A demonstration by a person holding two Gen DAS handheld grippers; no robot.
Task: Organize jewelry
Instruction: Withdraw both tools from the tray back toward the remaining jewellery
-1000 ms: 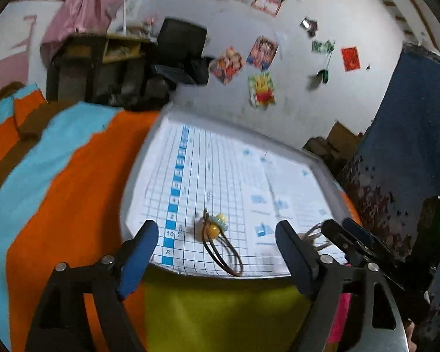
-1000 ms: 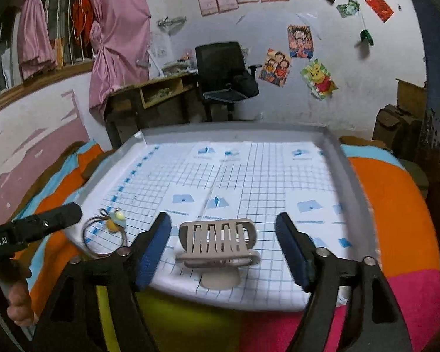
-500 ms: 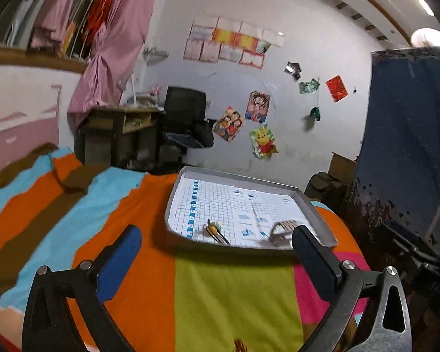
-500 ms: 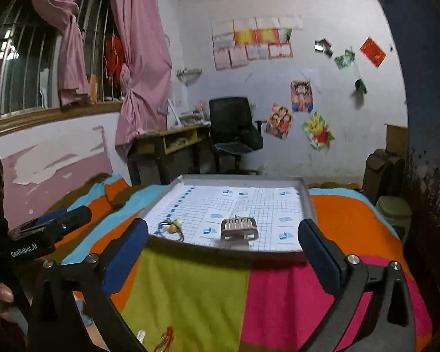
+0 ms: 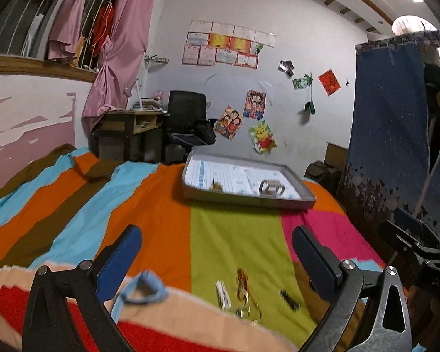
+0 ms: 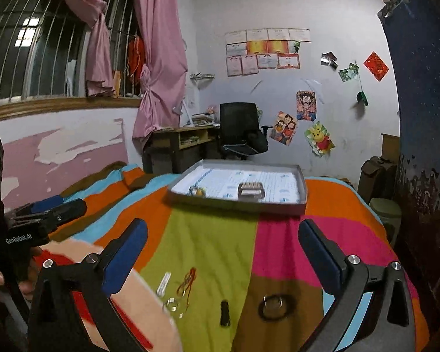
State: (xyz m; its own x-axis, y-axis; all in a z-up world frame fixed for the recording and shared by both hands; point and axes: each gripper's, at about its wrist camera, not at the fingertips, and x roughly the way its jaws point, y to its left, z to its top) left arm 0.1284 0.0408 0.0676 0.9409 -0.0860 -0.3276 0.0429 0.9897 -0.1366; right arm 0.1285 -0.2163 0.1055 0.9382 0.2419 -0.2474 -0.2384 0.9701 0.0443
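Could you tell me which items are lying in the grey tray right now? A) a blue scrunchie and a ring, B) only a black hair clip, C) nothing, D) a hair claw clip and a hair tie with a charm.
D: the hair claw clip and the hair tie with a charm both lie inside the grey tray.

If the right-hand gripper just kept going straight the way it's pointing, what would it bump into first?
Probably the striped bedspread. The right gripper is open, holds nothing, and points along the bed toward the grey tray. No item sits between its fingers; whether it would skim on to the tray depends on its tilt, and depth is hard to judge here.
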